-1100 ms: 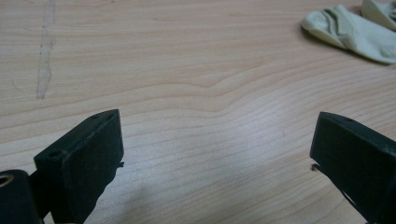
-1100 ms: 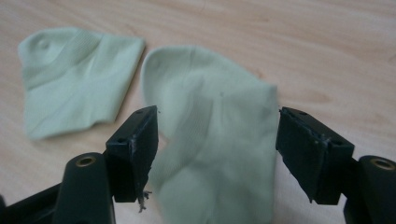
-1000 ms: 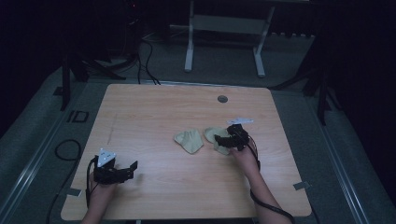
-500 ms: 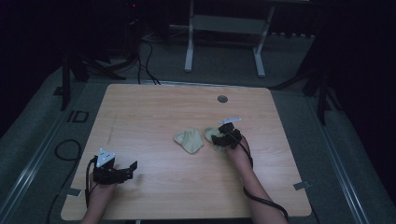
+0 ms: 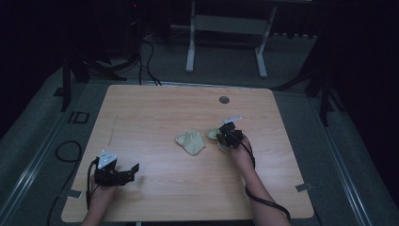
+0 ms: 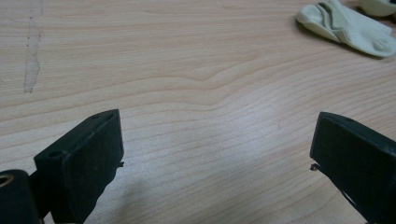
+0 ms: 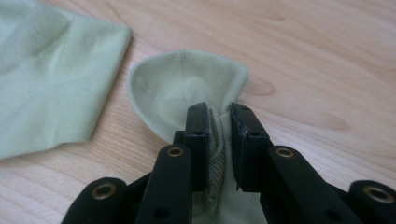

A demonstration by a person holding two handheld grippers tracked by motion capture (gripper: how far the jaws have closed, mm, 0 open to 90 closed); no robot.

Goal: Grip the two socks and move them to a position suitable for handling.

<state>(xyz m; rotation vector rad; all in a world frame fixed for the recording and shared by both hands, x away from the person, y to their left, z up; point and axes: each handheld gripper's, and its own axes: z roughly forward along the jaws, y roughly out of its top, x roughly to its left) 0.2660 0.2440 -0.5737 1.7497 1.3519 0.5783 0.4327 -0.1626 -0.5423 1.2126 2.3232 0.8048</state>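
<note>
Pale-green sock (image 7: 187,84), toe pointing away, pinched by right gripper (image 7: 219,140); left gripper (image 6: 215,154) gapes wide.

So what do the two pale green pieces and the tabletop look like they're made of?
Pinched sock in the right hand-held gripper: soft knit fabric, matte, with fine ribbing showing between the jaws. Loose sock: same knit look, with visible stitch rows. Table: light wood grain, smooth, possibly laminate.

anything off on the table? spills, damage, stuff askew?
Nothing spilled or damaged. The free sock lies crumpled mid-table. The right tongs pinch the other sock, bunching its fabric. A faint pale streak marks the tabletop. The left tongs are open, holding nothing.
</note>
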